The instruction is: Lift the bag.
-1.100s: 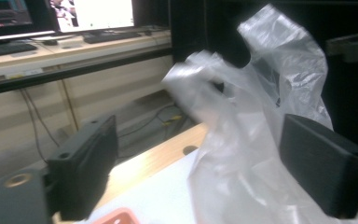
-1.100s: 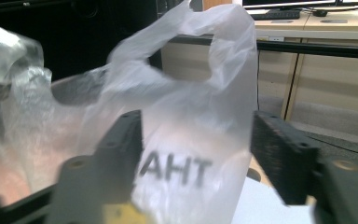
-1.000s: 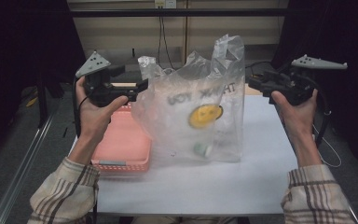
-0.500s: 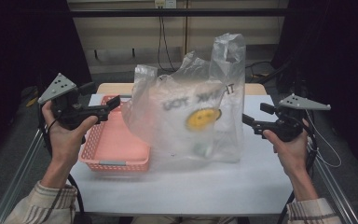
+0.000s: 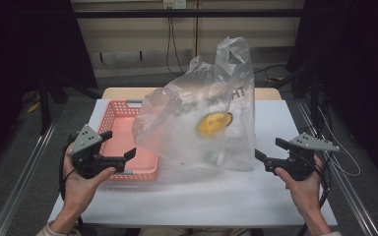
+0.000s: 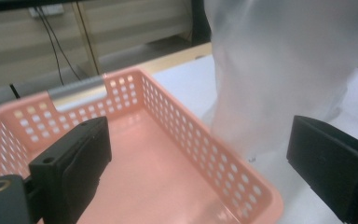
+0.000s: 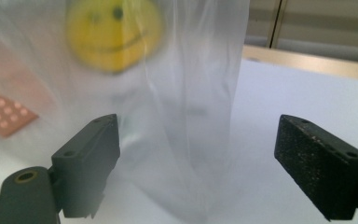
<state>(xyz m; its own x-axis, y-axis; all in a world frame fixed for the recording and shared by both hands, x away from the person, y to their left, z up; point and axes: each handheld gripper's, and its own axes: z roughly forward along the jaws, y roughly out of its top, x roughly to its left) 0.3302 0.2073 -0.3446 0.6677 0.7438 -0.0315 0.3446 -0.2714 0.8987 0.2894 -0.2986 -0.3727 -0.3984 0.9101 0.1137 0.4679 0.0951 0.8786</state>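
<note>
I've got both claws spread and empty, left gripper (image 5: 125, 158) over the pink basket (image 5: 112, 118) front rim, right gripper (image 5: 262, 158) just beside the plastic bag (image 5: 202, 123) standing mid-table, likely flanking it for a two-sided grab.

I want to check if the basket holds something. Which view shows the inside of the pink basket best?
The left gripper view: the pink basket lies close below, its floor bare. In the high view the plastic bag hides its right side. The right gripper view shows a blurred corner through the bag.
</note>
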